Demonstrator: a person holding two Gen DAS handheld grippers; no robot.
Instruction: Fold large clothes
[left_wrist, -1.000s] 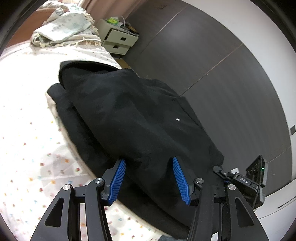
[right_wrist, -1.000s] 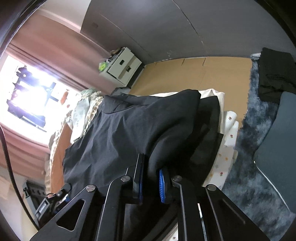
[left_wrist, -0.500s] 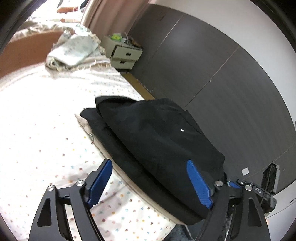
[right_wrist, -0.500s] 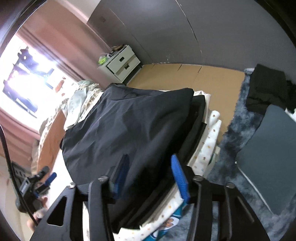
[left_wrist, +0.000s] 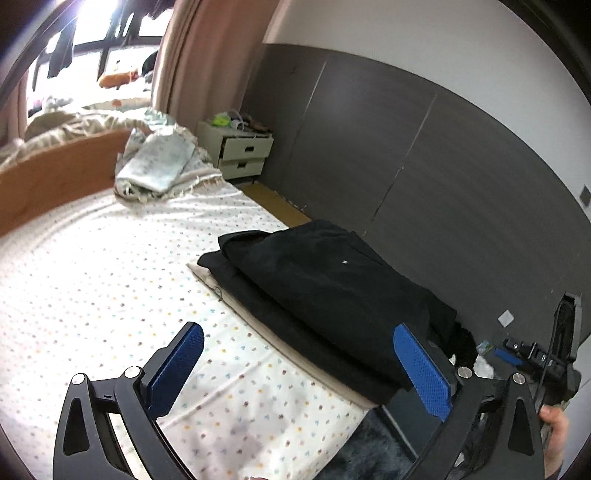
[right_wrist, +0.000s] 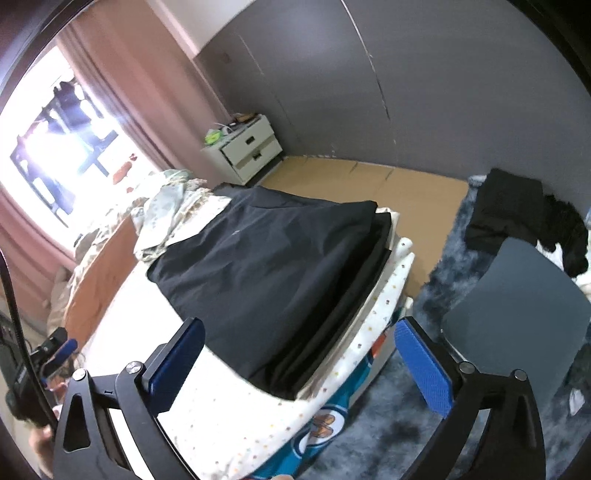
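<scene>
The black garment (left_wrist: 332, 295) lies folded into a flat rectangle on top of a small stack of folded clothes (right_wrist: 354, 295), at the foot corner of the bed (left_wrist: 92, 277) — nothing holds it. Both jaws have just been opening: the left hand-held gripper (left_wrist: 306, 373) and the right hand-held gripper (right_wrist: 303, 369) stand wide, empty, clear of the cloth. This fold looks finished (a judgement); the next move likely calls for another piece, perhaps from the dark heap (right_wrist: 517, 214) on the rug (right_wrist: 443, 280).
</scene>
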